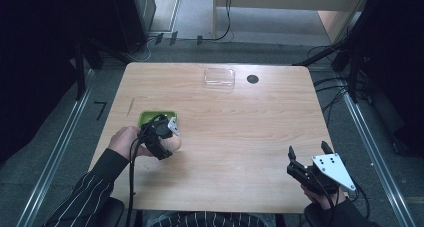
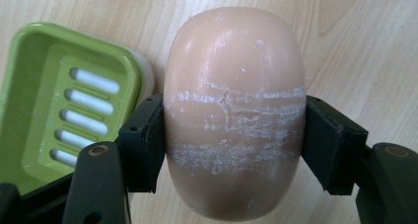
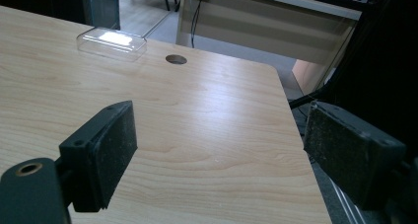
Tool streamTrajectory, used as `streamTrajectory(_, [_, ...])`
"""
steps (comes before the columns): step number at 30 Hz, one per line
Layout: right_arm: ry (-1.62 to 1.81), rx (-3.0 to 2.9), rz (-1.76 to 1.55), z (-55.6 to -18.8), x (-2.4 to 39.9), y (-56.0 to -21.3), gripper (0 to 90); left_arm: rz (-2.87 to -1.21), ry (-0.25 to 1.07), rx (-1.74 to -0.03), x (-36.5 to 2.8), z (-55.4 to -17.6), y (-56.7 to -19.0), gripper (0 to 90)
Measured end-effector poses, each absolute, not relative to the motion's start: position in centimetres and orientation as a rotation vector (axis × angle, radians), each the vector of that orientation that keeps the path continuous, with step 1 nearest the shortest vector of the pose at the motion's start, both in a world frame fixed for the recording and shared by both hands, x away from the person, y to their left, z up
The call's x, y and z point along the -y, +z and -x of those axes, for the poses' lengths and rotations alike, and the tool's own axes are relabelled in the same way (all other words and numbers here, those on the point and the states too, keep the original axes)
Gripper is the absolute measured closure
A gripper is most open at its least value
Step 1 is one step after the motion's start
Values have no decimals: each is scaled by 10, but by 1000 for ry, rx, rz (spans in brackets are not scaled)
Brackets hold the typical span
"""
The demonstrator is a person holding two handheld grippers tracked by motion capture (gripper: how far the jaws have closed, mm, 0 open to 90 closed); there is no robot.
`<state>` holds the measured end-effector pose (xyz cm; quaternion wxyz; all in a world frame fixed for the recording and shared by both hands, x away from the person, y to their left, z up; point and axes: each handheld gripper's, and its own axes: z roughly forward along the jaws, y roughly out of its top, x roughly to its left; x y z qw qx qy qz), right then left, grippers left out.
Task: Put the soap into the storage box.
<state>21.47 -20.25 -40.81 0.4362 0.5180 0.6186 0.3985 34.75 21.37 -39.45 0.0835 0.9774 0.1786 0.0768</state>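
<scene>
Soap (image 2: pixel 234 110), a rounded peach-coloured bar with whitish scuff lines across its middle, sits pinched between the two black pads of the left gripper (image 2: pixel 231 135), one pad pressing on each long side. In the left gripper view the bar is seen over bare wood, just beside the soap dish (image 2: pixel 34 76), a green tray with a slotted insert whose slots show white; whether the bar rests on the wood or hangs above it cannot be told. In the high view the left gripper (image 1: pixel 167 144) is near the left edge of the table (image 1: pixel 240 137), with the soap (image 1: pixel 174 143) a pale spot at its tip and the dish (image 1: pixel 146 118) just behind it, partly covered by the gripper and its cable. A hand (image 1: pixel 125 139) in a striped sleeve holds that gripper. The right gripper (image 1: pixel 307 154) is well apart, at the table's near right corner, its jaws spread wide with nothing between them; the right gripper view looks past its pads (image 3: pixel 111 150) across the wood. At the far side of the table lies a clear lid (image 1: pixel 219 78), and beside it a round hole (image 1: pixel 252 79).
</scene>
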Motion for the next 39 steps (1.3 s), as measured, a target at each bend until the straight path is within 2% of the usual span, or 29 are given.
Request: streamTrajectory(39, [989,-1539,-1290,-215,202,-408,136,-2919,260,-502,-230,-383,-386,338])
